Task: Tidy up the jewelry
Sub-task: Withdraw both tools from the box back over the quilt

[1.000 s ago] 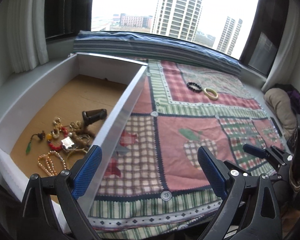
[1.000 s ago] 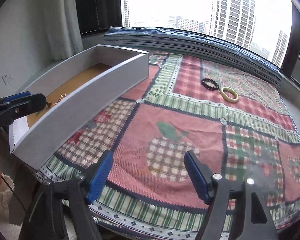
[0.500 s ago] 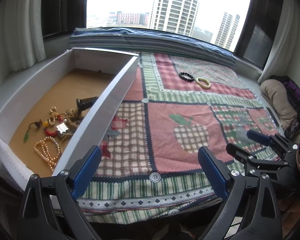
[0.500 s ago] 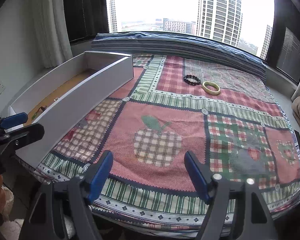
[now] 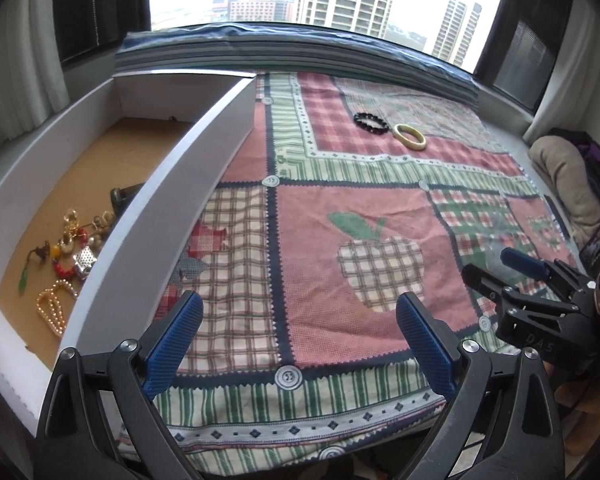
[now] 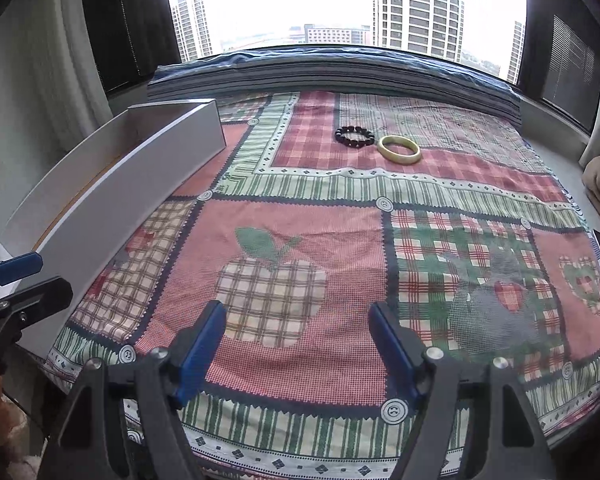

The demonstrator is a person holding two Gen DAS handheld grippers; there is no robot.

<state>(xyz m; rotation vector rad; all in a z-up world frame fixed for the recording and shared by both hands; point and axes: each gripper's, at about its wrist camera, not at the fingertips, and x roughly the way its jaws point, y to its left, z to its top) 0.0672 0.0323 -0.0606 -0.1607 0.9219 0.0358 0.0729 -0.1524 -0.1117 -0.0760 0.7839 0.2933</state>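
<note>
A long white box (image 5: 204,148) (image 6: 132,176) with a brown floor lies on the left of the patchwork cloth. At its near end sits a heap of jewelry (image 5: 70,248): a pearl strand, gold pieces, red beads. Far across the cloth lie a black bead bracelet (image 5: 371,121) (image 6: 354,136) and a cream bangle (image 5: 409,135) (image 6: 399,149), side by side. My left gripper (image 5: 300,332) hangs open over the cloth's near edge, beside the box, with nothing between its fingers. My right gripper (image 6: 298,340) is open and empty too, over the apple patch; it also shows at the right (image 5: 500,268).
The patchwork cloth (image 6: 300,220) covers a wide sill under a big window. Folded blue-grey fabric (image 5: 300,54) runs along the back edge. A beige cushion (image 5: 560,184) and dark things lie at the right. Curtains hang at both sides.
Both grippers have pulled back toward the near edge of the cloth and sunk a little, so more of the cloth and box is in view. Both stay open and empty.
</note>
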